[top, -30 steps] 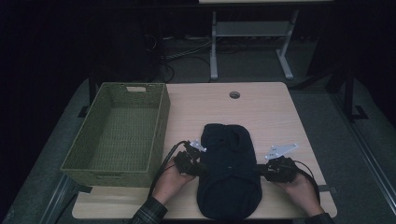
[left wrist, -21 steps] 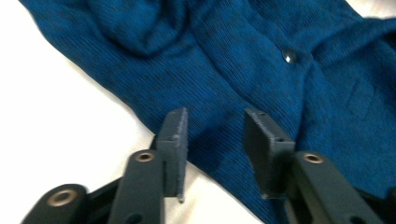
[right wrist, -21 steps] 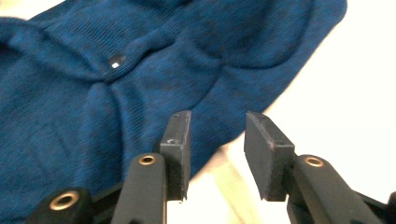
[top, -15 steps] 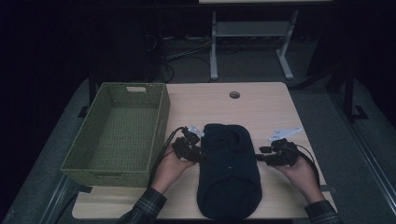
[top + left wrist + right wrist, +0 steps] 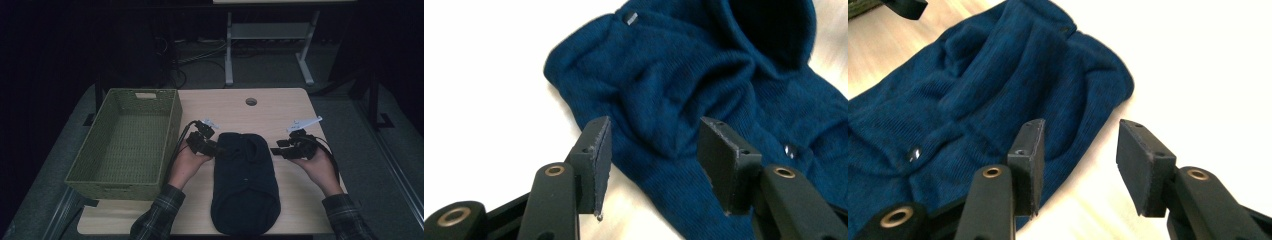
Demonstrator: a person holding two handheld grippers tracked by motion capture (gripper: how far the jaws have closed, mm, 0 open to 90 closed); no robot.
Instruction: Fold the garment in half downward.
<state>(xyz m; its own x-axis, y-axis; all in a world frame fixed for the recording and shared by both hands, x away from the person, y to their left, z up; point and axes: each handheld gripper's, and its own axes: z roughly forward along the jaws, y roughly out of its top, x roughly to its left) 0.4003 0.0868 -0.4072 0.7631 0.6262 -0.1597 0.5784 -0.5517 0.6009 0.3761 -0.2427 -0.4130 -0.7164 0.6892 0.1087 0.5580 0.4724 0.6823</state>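
A dark blue knitted garment with small buttons lies folded lengthwise on the table's front middle. My left gripper is at its far left corner and my right gripper at its far right edge, each in a hand. In the left gripper view the jaws stand open just above the cloth, and the pads grip nothing. The right gripper is open over the garment's edge and bare table. Both pairs of jaws have just been opening, with nothing between them.
A green woven basket with nothing in it stands at the left, close to my left hand. The wooden table has a round hole near its far edge. Dark floor, cables and a white stand lie beyond.
Both hands have slid away from the person along the garment's sides, toward its far end, and risen a little. Both pairs of jaws stand wider apart than before.
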